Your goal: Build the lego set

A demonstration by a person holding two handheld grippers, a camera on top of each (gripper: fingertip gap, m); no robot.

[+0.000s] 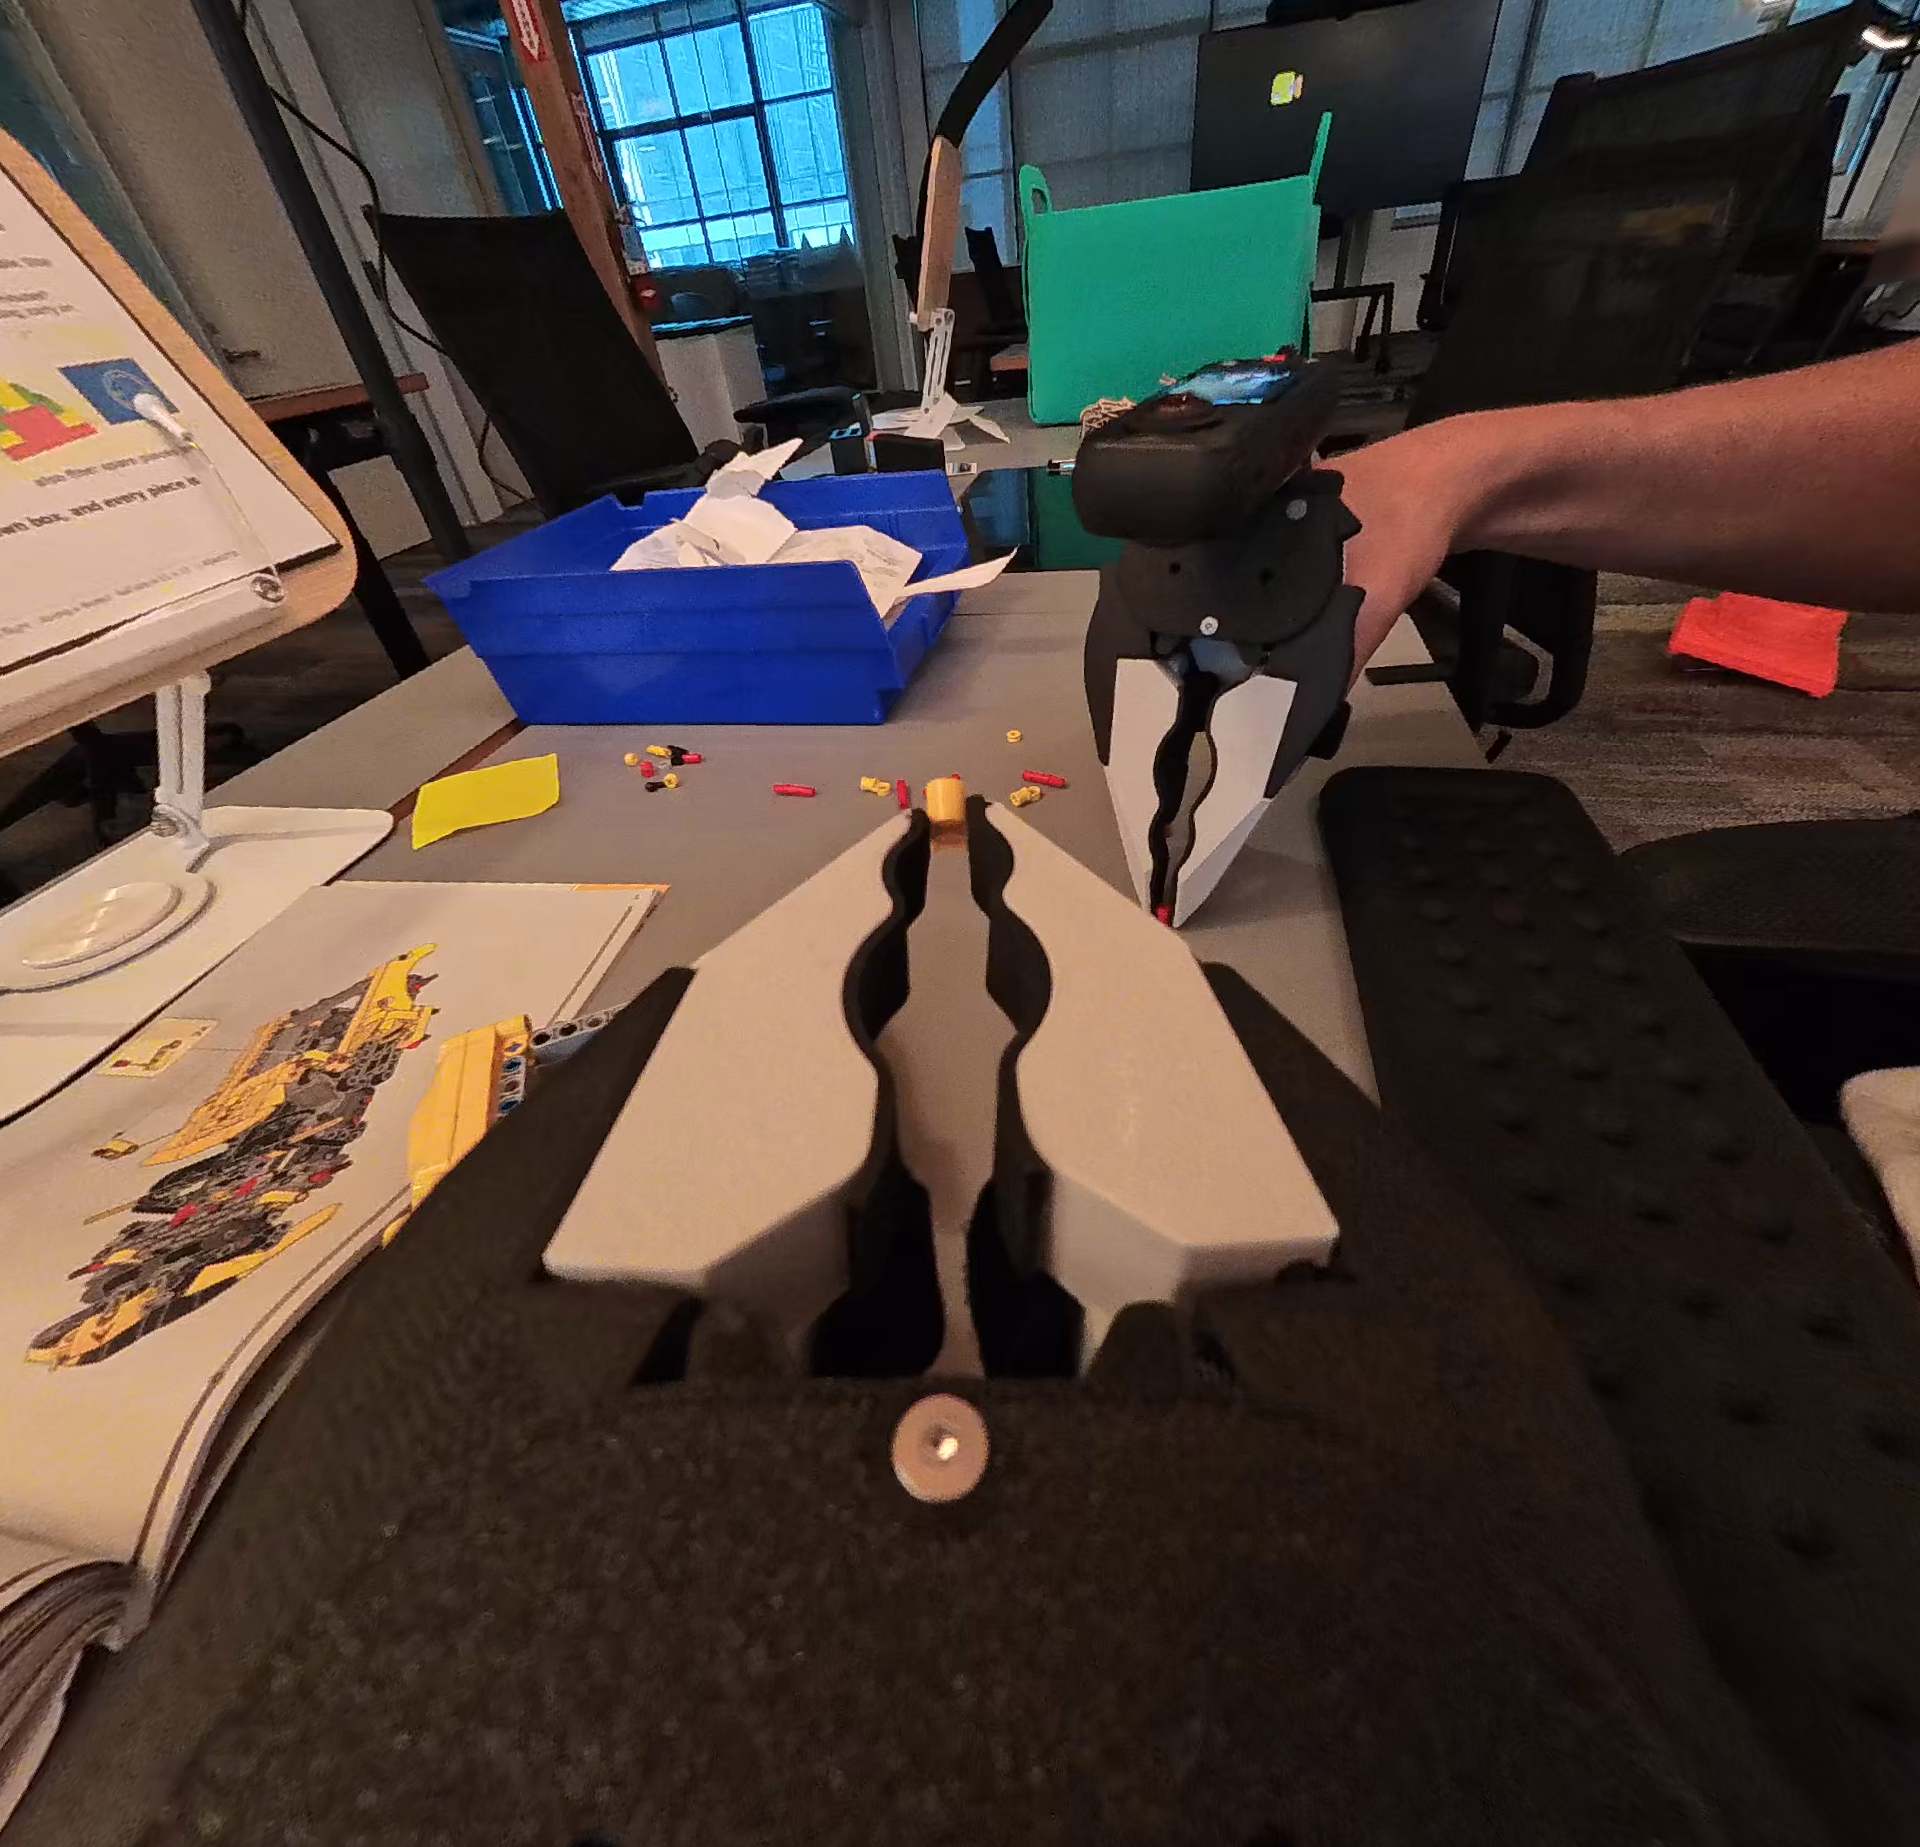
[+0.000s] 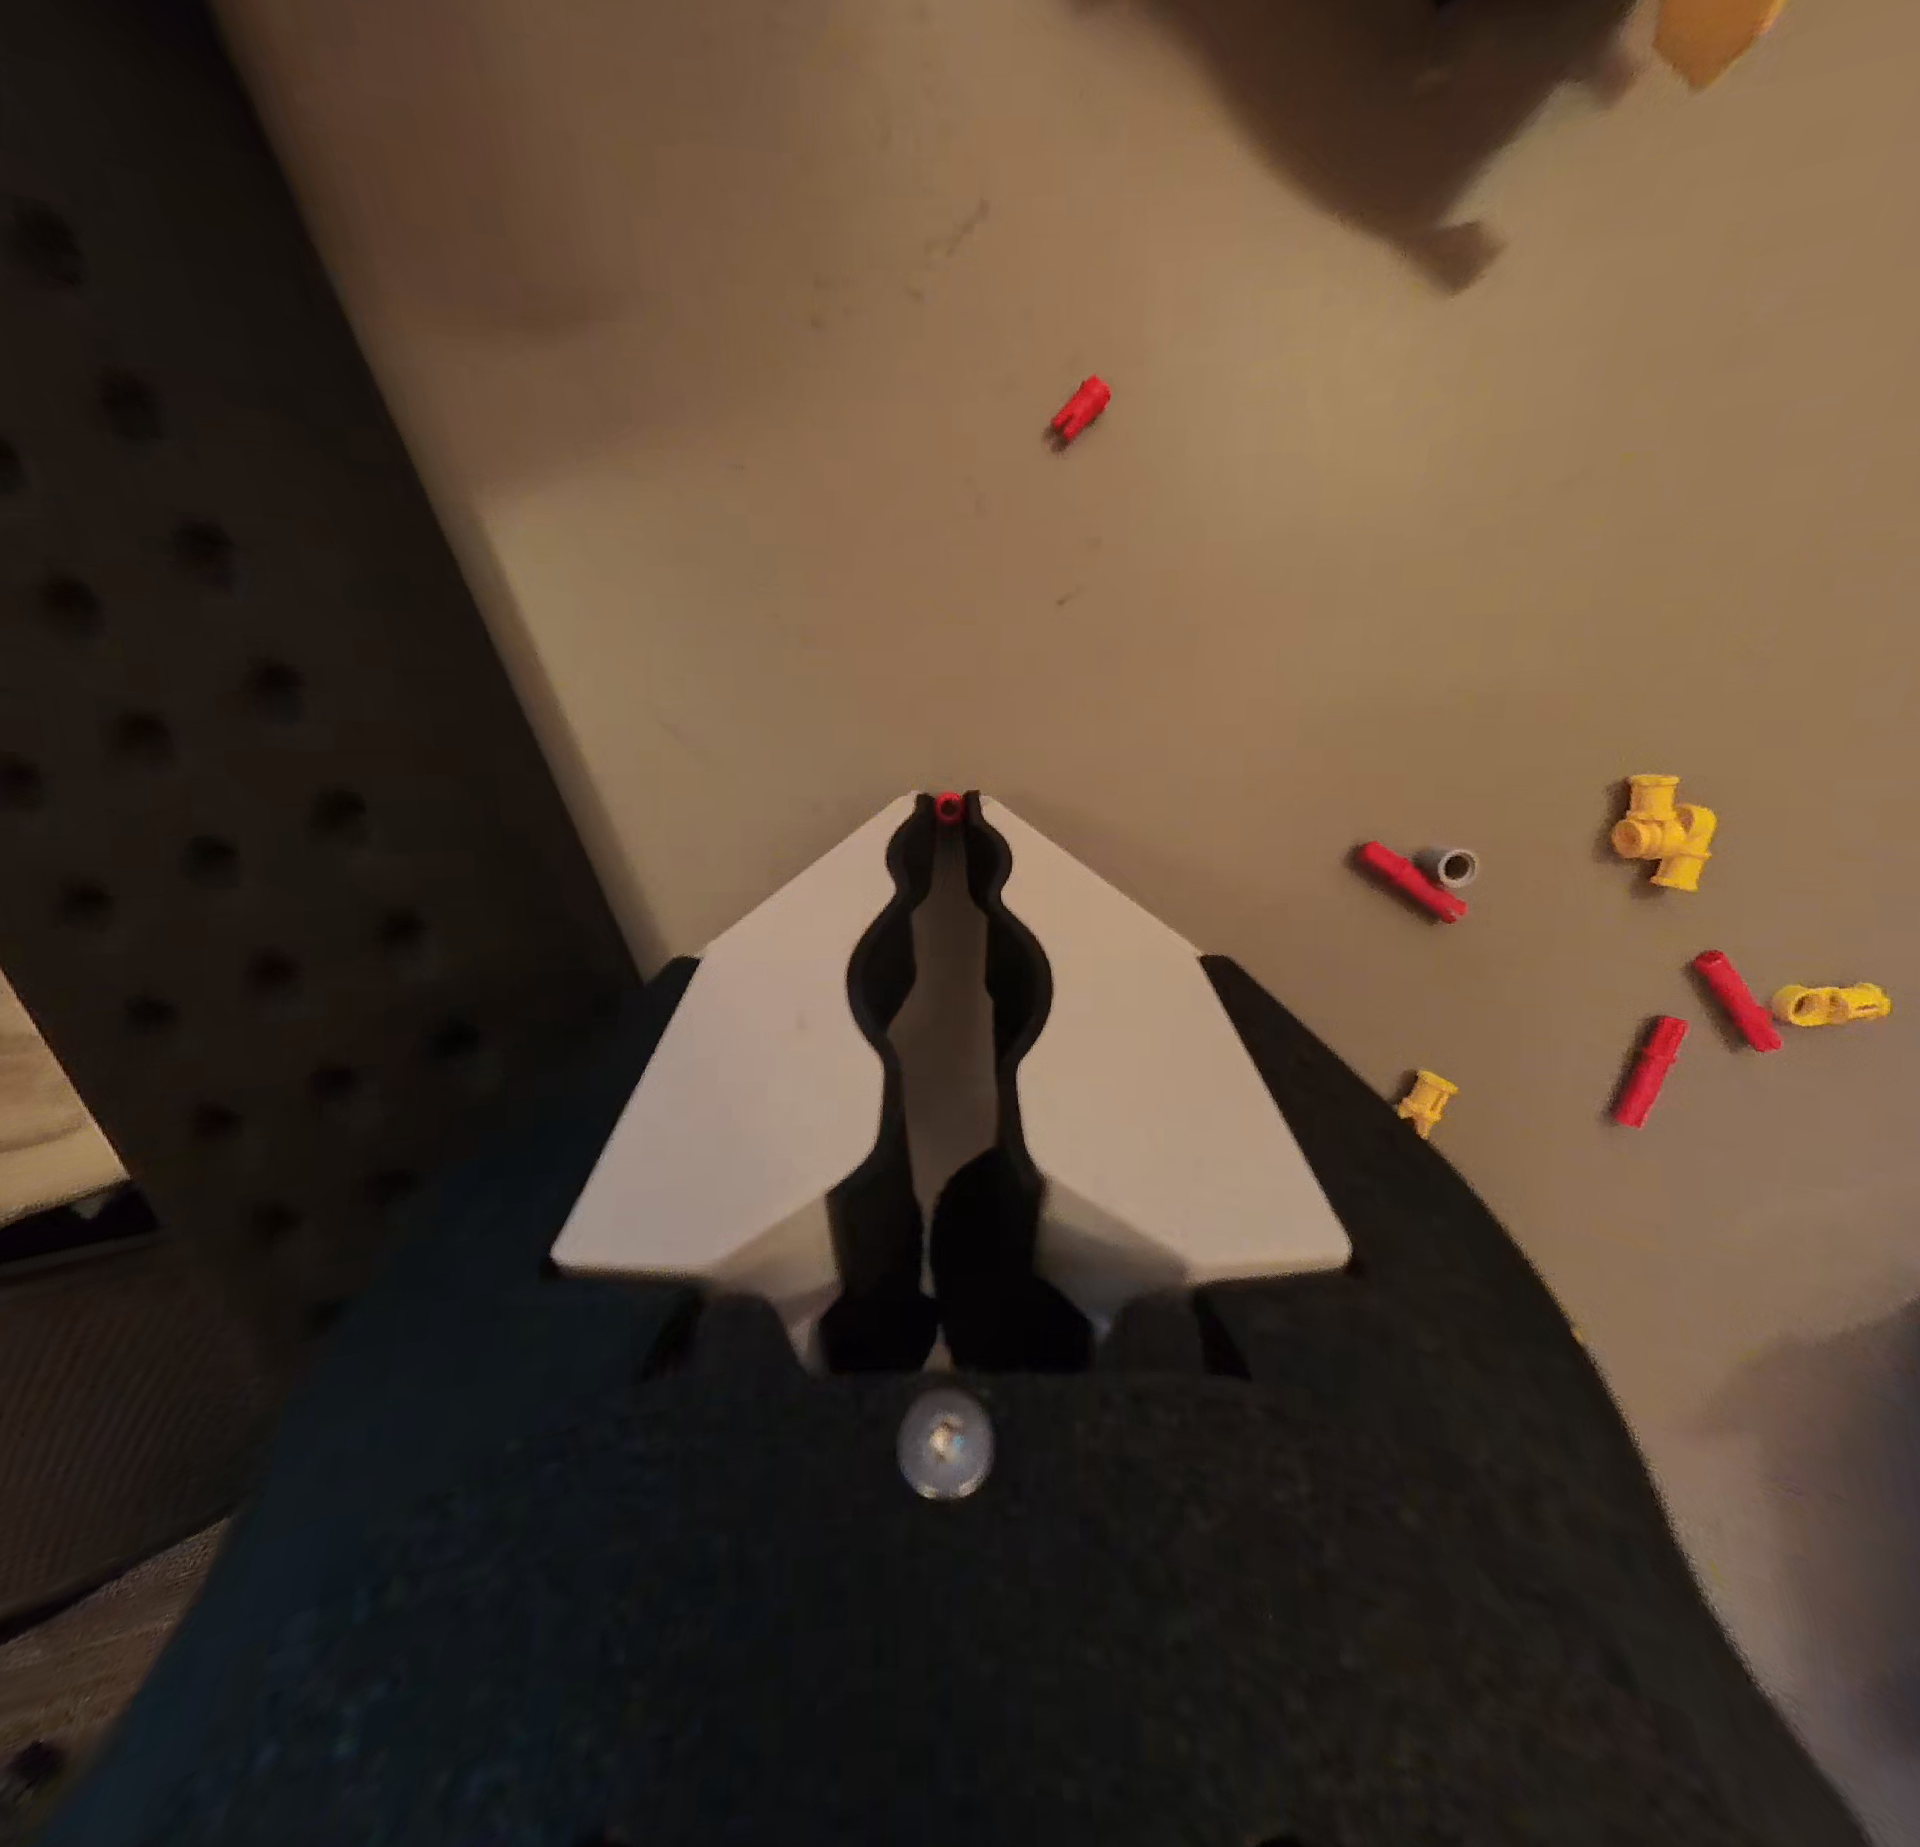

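My left gripper (image 1: 945, 810) is shut on a small yellow round lego piece (image 1: 943, 798) held at its fingertips above the grey table (image 1: 727, 841). My right gripper (image 2: 948, 805) is shut on a small red pin (image 2: 948, 807), tips pointing down at the table. It also shows in the left wrist view (image 1: 1164, 909), held by a person's hand just right of my left gripper. Loose red pins (image 2: 1408, 881) and yellow connectors (image 2: 1662, 831) lie scattered on the table. A partly built yellow model (image 1: 468, 1091) lies on the open instruction booklet (image 1: 208, 1174).
A blue bin (image 1: 707, 613) holding crumpled paper stands at the back. A yellow sheet (image 1: 483, 800) lies left of the loose parts. A stand with a tilted page (image 1: 125, 509) is at far left. A black perforated mat (image 1: 1558, 1070) borders the table on the right. The gap from one gripper's tips to the other's is roughly 20 centimeters.
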